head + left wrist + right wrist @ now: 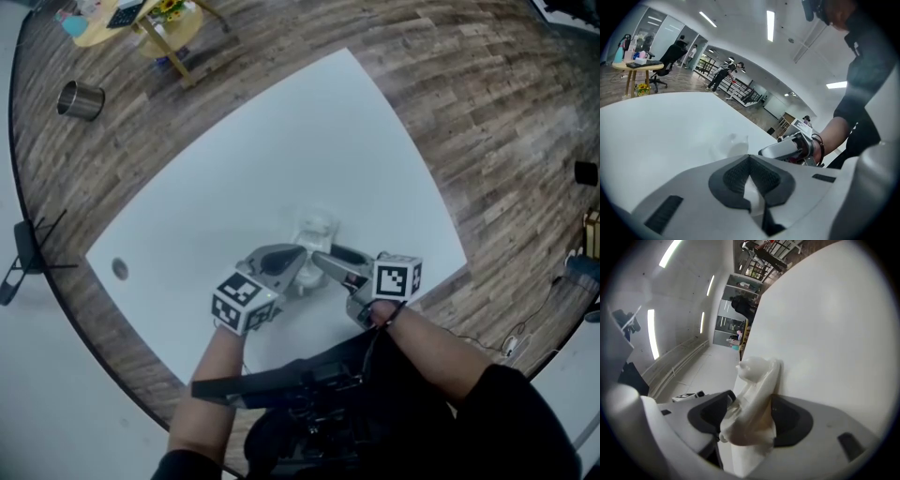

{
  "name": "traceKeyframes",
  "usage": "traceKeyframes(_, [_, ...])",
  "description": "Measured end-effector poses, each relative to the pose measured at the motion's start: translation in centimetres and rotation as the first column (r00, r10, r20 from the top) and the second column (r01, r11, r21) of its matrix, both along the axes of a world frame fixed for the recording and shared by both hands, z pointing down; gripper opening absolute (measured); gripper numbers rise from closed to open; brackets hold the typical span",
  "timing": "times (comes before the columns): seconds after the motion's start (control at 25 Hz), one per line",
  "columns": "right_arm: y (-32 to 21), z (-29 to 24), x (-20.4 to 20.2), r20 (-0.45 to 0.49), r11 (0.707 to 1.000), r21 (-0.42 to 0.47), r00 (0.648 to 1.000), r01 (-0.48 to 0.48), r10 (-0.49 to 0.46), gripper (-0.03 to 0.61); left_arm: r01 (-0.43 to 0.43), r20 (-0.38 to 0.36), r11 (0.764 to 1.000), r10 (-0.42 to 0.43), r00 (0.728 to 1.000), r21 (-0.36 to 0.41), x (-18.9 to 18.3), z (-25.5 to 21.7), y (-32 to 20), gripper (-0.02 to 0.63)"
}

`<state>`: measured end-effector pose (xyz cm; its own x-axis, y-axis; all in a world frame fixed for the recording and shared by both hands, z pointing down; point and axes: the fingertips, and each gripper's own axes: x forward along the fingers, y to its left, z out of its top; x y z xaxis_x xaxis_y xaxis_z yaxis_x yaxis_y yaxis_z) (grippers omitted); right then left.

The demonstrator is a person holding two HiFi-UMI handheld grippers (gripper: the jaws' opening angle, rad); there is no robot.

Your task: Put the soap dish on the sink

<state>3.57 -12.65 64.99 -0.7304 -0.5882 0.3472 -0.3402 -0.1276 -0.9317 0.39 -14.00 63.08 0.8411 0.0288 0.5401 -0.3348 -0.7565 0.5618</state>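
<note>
A small glossy white moulded piece (315, 231), taken for the soap dish, lies at the middle of the white table (281, 141), just beyond both grippers. In the right gripper view my right gripper (752, 413) is shut on this soap dish (757, 390), whose knobbed end sticks out past the pads. My left gripper (298, 267) sits close beside the right gripper (319, 259), tips almost touching. In the left gripper view the left gripper (750, 161) has its pads together with nothing between them. The white piece (732, 142) shows ahead of it. I cannot pick out a separate sink.
The table's near edge runs just under my forearms, and a small round hole (120, 269) sits near its left corner. A metal cup (81, 99) and a yellow round side table (141, 23) stand on the wooden floor at the far left.
</note>
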Motion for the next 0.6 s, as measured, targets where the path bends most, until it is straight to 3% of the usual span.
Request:
traceKeyframes(0.2, [-0.7, 0.3, 0.2, 0.061, 0.999, -0.035, 0.998, -0.011, 0.013, 0.280, -0.018, -0.050, 0.995, 0.014, 0.999, -0.094, 0.0, -0.3, 0.7, -0.011])
traceKeyframes(0.32, [-1.0, 0.5, 0.1, 0.093, 0.998, -0.060, 0.996, 0.012, -0.006, 0.239, -0.080, -0.085, 0.984, 0.068, 0.994, -0.157, 0.3, -0.4, 2.0, -0.011])
traceKeyframes(0.44, [-1.4, 0.3, -0.7, 0.100, 0.995, -0.069, 0.992, 0.077, -0.070, 0.242, -0.145, -0.103, 0.969, 0.127, 0.987, -0.200, 0.7, -0.5, 3.3, -0.011])
traceKeyframes(0.6, [-1.1, 0.6, -1.0, 0.063, 0.979, -0.096, 0.983, 0.181, -0.175, 0.232, -0.115, -0.087, 0.975, 0.100, 0.991, -0.190, 1.0, -0.3, 3.2, -0.011])
